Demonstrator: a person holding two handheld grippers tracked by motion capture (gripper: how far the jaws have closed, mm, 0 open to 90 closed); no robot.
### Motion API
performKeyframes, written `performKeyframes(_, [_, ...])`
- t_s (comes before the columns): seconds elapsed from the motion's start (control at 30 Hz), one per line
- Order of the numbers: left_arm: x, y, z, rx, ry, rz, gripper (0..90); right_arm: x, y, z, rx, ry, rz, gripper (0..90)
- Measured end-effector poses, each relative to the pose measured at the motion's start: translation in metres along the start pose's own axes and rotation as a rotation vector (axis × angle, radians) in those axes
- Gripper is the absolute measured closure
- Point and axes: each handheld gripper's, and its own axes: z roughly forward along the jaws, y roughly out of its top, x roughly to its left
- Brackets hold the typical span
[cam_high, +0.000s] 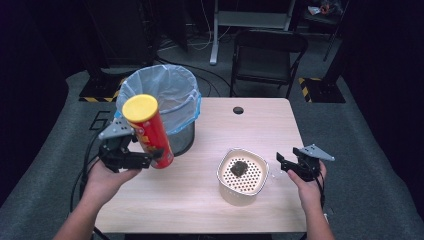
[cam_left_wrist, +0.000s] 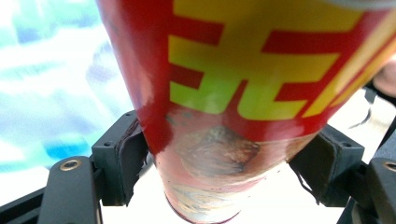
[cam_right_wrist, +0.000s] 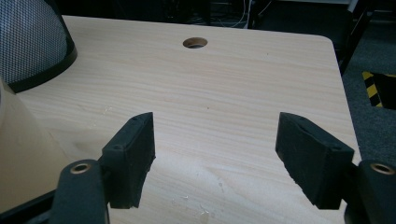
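Scene: We see a person at a pale wood tabletop (cam_high: 200, 200), a claw in each hand.
Left claw (cam_high: 150, 159): We find it clamped on the lower part of a red crisp tube (cam_high: 148, 131), one pad on either side of the tube wall in the left gripper view.
Tube: We see it held clear of the tabletop near the left edge, tilted, its yellow lid (cam_high: 139, 108) on top, just in front of a mesh bin (cam_high: 170, 107) with a blue liner.
Right claw (cam_high: 285, 165): We see its jaws apart and holding nothing, low over the tabletop near the right edge, just beside a cream strainer basket (cam_high: 243, 175).
Basket: We note a small dark lump (cam_high: 238, 168) lying inside it.
Handling: We judge the tube light, stiff-walled cardboard with a glossy, somewhat slippery skin; hard squeezing could dent it.
Best hold: We judge the round body, pads on opposite sides, safer than the lid, which could pop off.
Risk: We judge that, held this low, the tall tube may swing or slide between the pads.
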Motion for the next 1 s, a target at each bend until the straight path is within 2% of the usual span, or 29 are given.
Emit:
performKeyframes(0.03, [0.002,0.015,-0.007,-0.017,-0.009,0.009,24.3,0.000,-0.002,0.001,0.009,-0.003,0.000,28.1])
performKeyframes(0.07, [0.004,0.024,-0.010,-0.025,-0.013,0.014,24.3,0.000,-0.003,0.001,0.010,0.004,0.000,28.1])
performKeyframes(0.1, [0.004,0.024,-0.010,-0.025,-0.013,0.014,24.3,0.000,-0.003,0.001,0.010,0.004,0.000,28.1])
performKeyframes(0.2, [0.014,0.055,-0.017,-0.020,-0.020,0.011,24.3,0.001,-0.005,0.002,0.016,0.004,0.002,28.1])
performKeyframes(0.23, [0.014,0.055,-0.017,-0.020,-0.020,0.011,24.3,0.001,-0.005,0.002,0.016,0.004,0.002,28.1])
performKeyframes(0.33, [0.025,0.082,-0.017,-0.029,0.002,0.005,24.3,0.001,-0.007,0.003,0.025,-0.002,-0.003,28.1])
performKeyframes(0.37, [0.025,0.082,-0.017,-0.029,0.002,0.005,24.3,0.001,-0.007,0.003,0.028,-0.002,-0.005,28.1])
performKeyframes(0.43, [0.031,0.095,-0.016,-0.031,0.031,0.009,24.3,0.001,-0.008,0.004,0.028,-0.003,-0.002,28.1])
performKeyframes(0.5, [0.042,0.106,-0.010,-0.032,0.044,-0.013,24.3,0.000,-0.008,0.004,0.038,-0.005,-0.007,28.1])
performKeyframes(0.57, [0.045,0.109,-0.006,-0.034,0.053,-0.025,24.3,0.001,-0.009,0.004,0.040,-0.007,-0.008,28.1])
performKeyframes(0.63, [0.059,0.113,0.006,-0.043,0.069,-0.080,24.3,0.001,-0.010,0.005,0.042,-0.003,-0.013,28.1])
performKeyframes(0.7, [0.064,0.113,0.010,-0.041,0.078,-0.096,24.3,0.001,-0.010,0.005,0.047,-0.007,-0.015,28.1])
performKeyframes(0.73, [0.071,0.114,0.021,-0.036,0.110,-0.114,24.3,0.001,-0.011,0.007,0.049,-0.003,-0.020,28.1])
performKeyframes(0.77, [0.071,0.114,0.021,-0.036,0.110,-0.114,24.3,0.001,-0.011,0.007,0.049,-0.003,-0.020,28.1])
performKeyframes(0.8, [0.077,0.113,0.031,-0.043,0.146,-0.128,24.2,0.002,-0.012,0.008,0.059,-0.006,-0.022,28.1])
performKeyframes(0.83, [0.080,0.112,0.036,-0.041,0.160,-0.139,24.3,0.002,-0.012,0.009,0.063,-0.009,-0.026,28.1])
performKeyframes(0.9, [0.086,0.109,0.046,-0.047,0.171,-0.168,24.3,0.003,-0.013,0.009,0.065,-0.006,-0.034,28.1])
performKeyframes(0.93, [0.086,0.109,0.046,-0.047,0.171,-0.168,24.3,0.003,-0.013,0.010,0.066,-0.006,-0.036,28.1])
performKeyframes(1.0, [0.095,0.106,0.061,-0.054,0.193,-0.207,24.3,0.003,-0.013,0.010,0.067,-0.008,-0.044,28.1])
